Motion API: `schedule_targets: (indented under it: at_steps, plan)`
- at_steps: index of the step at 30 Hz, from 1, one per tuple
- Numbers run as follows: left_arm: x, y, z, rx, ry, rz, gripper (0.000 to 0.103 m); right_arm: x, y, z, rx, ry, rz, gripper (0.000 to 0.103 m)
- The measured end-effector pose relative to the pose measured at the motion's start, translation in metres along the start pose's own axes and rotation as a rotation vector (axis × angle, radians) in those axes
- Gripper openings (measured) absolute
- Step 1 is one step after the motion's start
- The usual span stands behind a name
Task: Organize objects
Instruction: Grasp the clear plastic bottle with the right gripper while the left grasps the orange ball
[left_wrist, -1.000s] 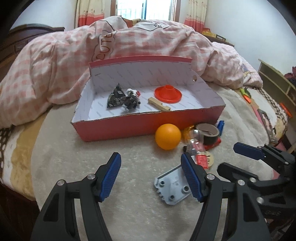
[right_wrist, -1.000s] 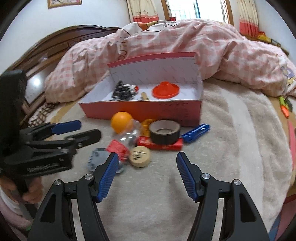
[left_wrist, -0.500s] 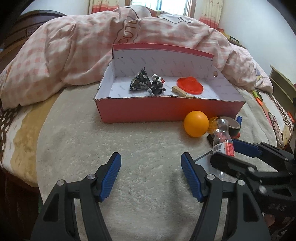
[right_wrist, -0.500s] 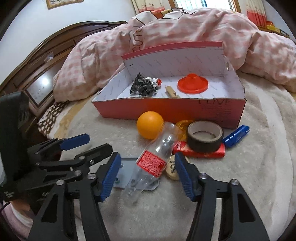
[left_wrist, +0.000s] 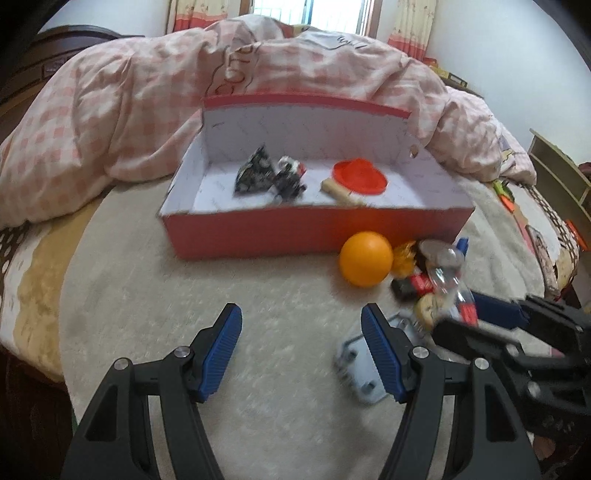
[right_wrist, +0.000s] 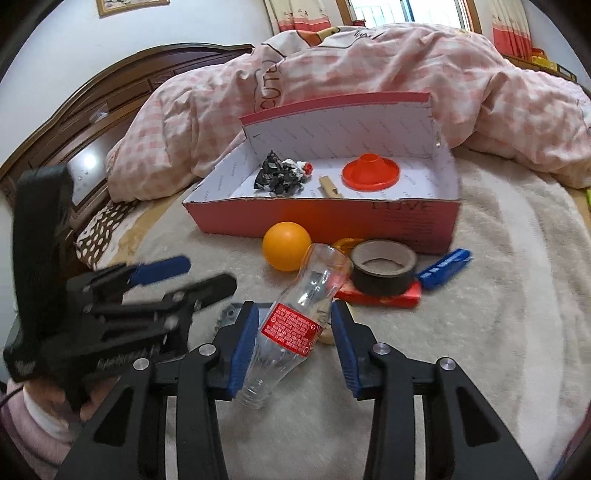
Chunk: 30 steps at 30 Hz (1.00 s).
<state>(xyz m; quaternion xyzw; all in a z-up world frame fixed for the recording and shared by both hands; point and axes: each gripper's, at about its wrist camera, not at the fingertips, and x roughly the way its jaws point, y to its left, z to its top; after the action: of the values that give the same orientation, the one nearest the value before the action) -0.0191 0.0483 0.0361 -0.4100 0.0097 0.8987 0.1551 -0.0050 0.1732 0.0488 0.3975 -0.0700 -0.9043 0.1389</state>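
The right gripper (right_wrist: 293, 338) straddles the bottle (right_wrist: 299, 317), jaws around its label but not clearly clamped, likely to lift it into the box (right_wrist: 325, 221) by the bed's middle. The left gripper (left_wrist: 301, 345) hangs unclenched and empty beside it.

From my right wrist view I can read "CUTE" in dark outlined capitals on the pink checked duvet (right_wrist: 369, 74), running up the fabric just behind the box. On the red front wall of the cardboard box (right_wrist: 406, 221) I make out faint dark letters, "LOVE", with smaller lines beneath that are too faint to read. The plastic bottle (right_wrist: 299, 317) carries a red label with white print, too small and blurred for me to read. In my left wrist view the duvet lettering (left_wrist: 236, 62) is only partly legible.
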Motion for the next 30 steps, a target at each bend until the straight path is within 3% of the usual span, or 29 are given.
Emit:
schedule_targets:
  at_steps: [8, 15, 19, 21, 25, 30]
  plan:
    - [0.024, -0.027, 0.018, 0.029, -0.005, -0.035, 0.068, -0.014, -0.016, -0.012, -0.059, 0.072, -0.132, 0.042]
    - [0.04, -0.031, 0.025, 0.026, 0.006, -0.009, 0.068, -0.001, -0.024, -0.024, -0.033, 0.101, -0.111, 0.042]
    - [0.048, -0.032, 0.028, 0.017, 0.013, -0.006, 0.067, 0.004, -0.019, -0.029, -0.067, 0.085, -0.146, 0.042]
    - [0.052, -0.033, 0.028, 0.019, 0.021, 0.006, 0.062, 0.004, -0.018, -0.032, -0.081, 0.073, -0.158, 0.042]
    - [0.054, -0.031, 0.025, 0.021, 0.037, 0.036, 0.04, 0.002, -0.021, -0.035, -0.058, 0.056, -0.146, 0.042]
    - [0.048, -0.024, 0.023, 0.003, 0.034, 0.024, 0.039, 0.001, -0.023, -0.034, -0.054, 0.049, -0.146, 0.042]
